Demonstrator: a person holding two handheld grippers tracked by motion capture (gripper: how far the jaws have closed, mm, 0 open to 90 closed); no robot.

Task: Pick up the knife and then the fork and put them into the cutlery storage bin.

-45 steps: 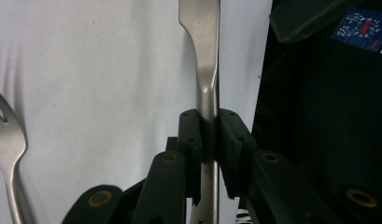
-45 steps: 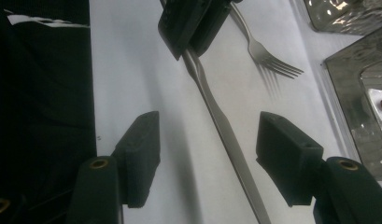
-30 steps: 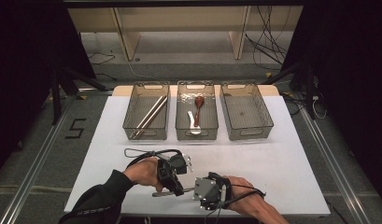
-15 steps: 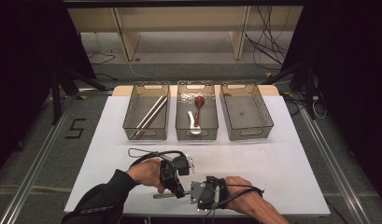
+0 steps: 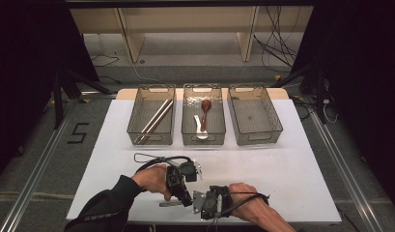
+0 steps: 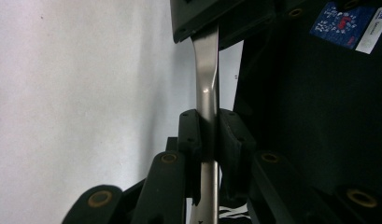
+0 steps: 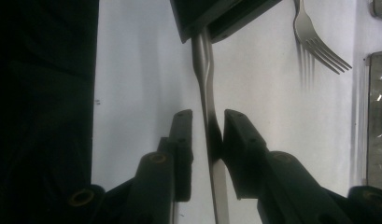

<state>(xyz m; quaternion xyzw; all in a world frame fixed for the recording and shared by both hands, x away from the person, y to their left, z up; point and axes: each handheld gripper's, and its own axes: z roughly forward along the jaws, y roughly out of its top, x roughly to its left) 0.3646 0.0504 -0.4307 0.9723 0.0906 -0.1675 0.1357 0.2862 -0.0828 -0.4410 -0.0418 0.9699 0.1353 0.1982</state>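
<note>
My left gripper pinches the utensil handle low over the worktop. My right gripper, just closing, straddles the same handle end-on with a gap on one side.

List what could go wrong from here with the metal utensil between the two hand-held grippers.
The right hand-held gripper has just been closing its jaws around the metal utensil, which the left hand-held gripper clamps; a gap shows beside one pad. Released early, it may drop.
</note>
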